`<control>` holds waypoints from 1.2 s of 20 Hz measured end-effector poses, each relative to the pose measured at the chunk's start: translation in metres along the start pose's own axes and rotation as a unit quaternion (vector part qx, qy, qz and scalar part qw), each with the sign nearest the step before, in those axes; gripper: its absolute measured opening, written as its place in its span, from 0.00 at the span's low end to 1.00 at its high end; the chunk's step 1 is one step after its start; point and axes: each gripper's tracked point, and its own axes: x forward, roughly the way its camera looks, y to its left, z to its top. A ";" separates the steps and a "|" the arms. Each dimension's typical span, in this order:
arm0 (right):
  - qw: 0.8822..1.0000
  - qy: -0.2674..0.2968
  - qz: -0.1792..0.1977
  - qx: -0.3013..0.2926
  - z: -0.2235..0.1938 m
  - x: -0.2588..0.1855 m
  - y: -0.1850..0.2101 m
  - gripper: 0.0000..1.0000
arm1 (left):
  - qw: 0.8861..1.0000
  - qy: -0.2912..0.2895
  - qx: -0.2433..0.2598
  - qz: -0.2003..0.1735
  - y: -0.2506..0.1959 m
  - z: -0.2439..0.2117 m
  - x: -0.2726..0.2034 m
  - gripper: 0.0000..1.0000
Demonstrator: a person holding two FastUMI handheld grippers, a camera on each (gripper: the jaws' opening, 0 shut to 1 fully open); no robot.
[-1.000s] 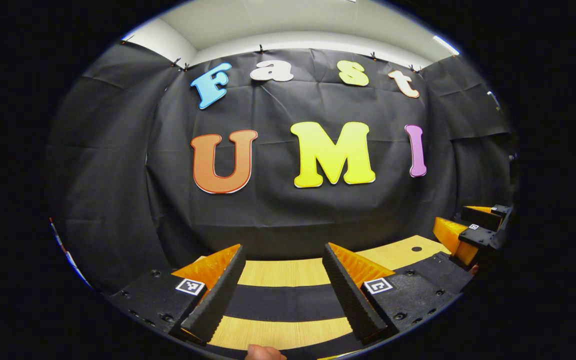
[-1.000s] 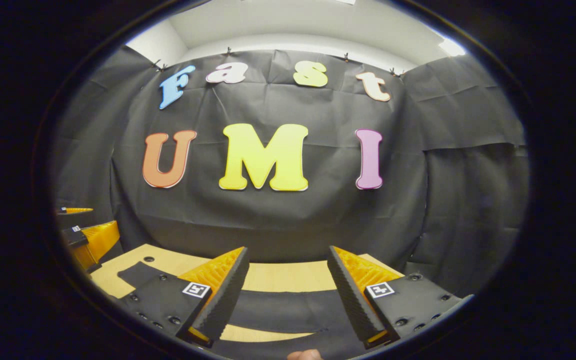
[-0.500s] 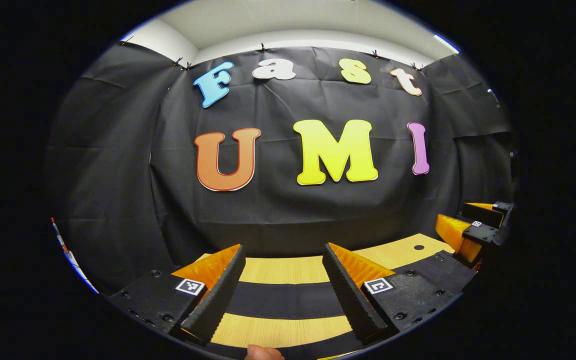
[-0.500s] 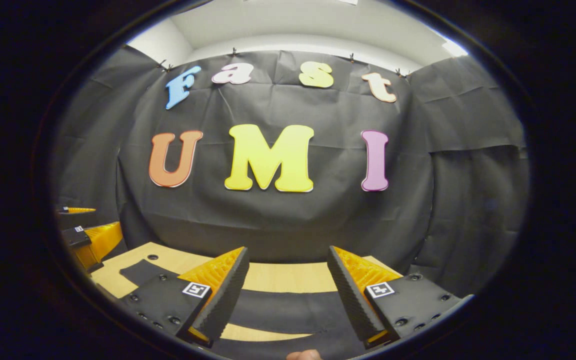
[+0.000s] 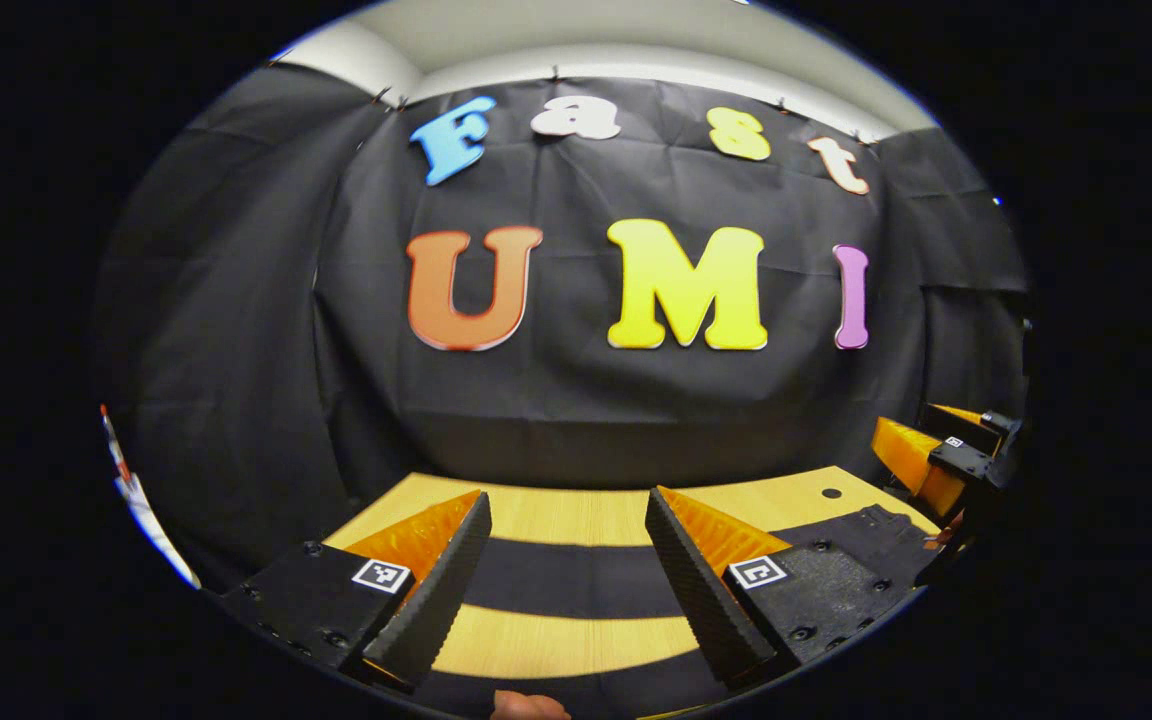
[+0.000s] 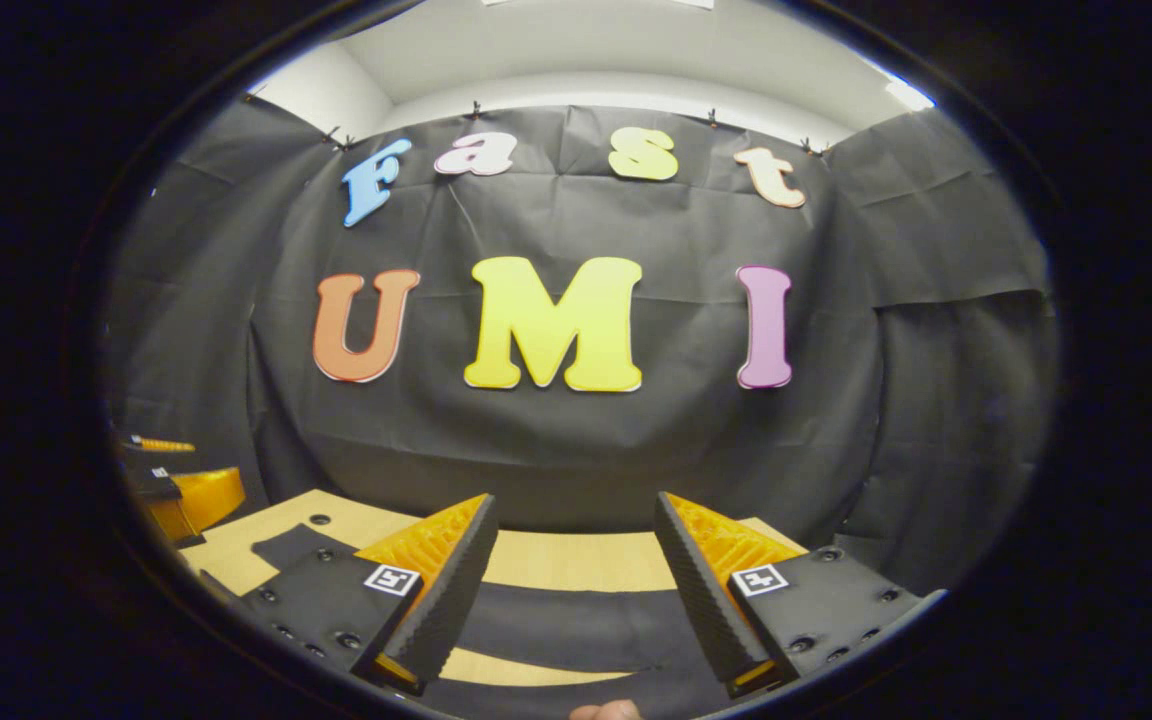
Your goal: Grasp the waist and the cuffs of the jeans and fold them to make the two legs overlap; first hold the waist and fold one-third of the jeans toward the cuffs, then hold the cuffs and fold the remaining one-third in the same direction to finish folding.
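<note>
Black jeans lie flat on a wooden table (image 5: 556, 515). In the left gripper view one dark leg (image 5: 566, 580) runs as a band across the gap of my left gripper (image 5: 566, 505), which hangs open above it with nothing between its fingers. More black cloth (image 5: 871, 525) lies at the right, below my right gripper (image 5: 936, 465). In the right gripper view my right gripper (image 6: 574, 505) is open over another band of the jeans (image 6: 566, 625). A further piece of the jeans (image 6: 286, 545) shows at the left near my left gripper (image 6: 181, 495).
The booth's black cloth wall closes off the table at the back and on both sides. A small round hole (image 5: 831, 493) sits in the tabletop (image 6: 576, 560) near the far edge. A fingertip (image 5: 526, 705) shows at the bottom rim.
The left gripper has tipped downward, so more of the tabletop shows ahead of it. The right gripper has shifted only slightly. Both stay open.
</note>
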 end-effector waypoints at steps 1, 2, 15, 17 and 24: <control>1.000 0.010 0.012 0.005 -0.003 -0.001 0.000 0.97 | 0.999 0.034 -0.041 0.010 0.014 -0.014 -0.012 1.00; 0.999 0.023 0.026 0.012 -0.006 -0.003 0.002 0.97 | 0.993 0.076 -0.084 0.024 0.028 -0.032 -0.022 1.00; 0.985 0.167 -0.003 0.046 -0.061 0.002 -0.059 0.96 | 0.725 0.318 -0.564 0.237 0.133 -0.213 -0.168 0.99; 0.982 0.182 -0.017 0.055 -0.067 0.001 -0.069 0.97 | 0.722 0.330 -0.553 0.252 0.138 -0.219 -0.172 0.99; 0.973 0.209 -0.057 0.076 -0.080 -0.008 -0.098 0.97 | 0.701 0.331 -0.565 0.282 0.162 -0.223 -0.165 0.99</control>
